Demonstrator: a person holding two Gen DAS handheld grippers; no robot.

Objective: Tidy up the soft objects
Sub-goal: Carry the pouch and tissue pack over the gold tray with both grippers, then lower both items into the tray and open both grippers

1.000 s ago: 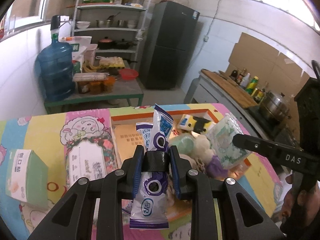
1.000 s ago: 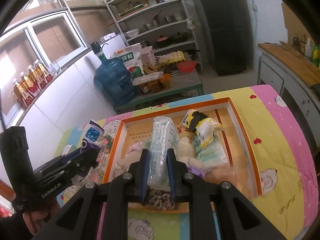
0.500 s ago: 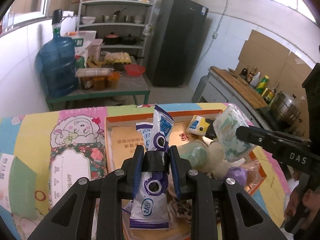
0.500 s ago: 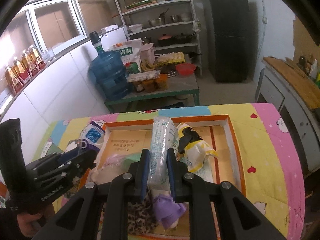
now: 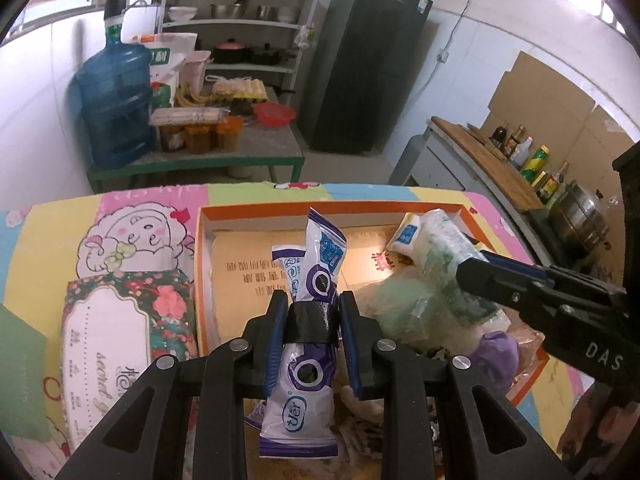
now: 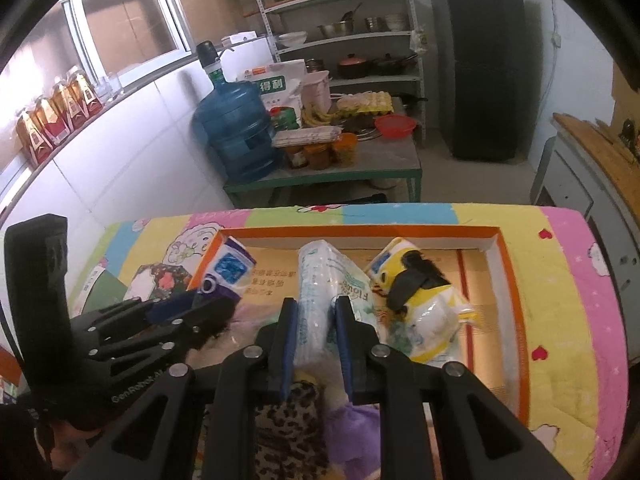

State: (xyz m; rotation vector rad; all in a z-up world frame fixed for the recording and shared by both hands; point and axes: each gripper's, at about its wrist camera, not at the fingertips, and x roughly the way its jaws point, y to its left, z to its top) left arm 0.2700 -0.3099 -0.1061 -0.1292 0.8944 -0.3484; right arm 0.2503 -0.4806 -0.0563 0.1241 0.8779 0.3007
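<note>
Left wrist view: the left hand-held gripper (image 5: 313, 312) pinches a purple-and-white packet (image 5: 310, 344) above the orange box (image 5: 256, 210).

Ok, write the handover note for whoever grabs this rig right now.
Left gripper: clamped on the purple-and-white pouches, above the orange box. Right gripper: jaws just easing open around the clear tissue pack, low over the box.
Done: yellow-and-black pack, leopard-print and purple soft items lie in the box.
Left: release both; floral tissue pack sits outside on the cloth.
</note>
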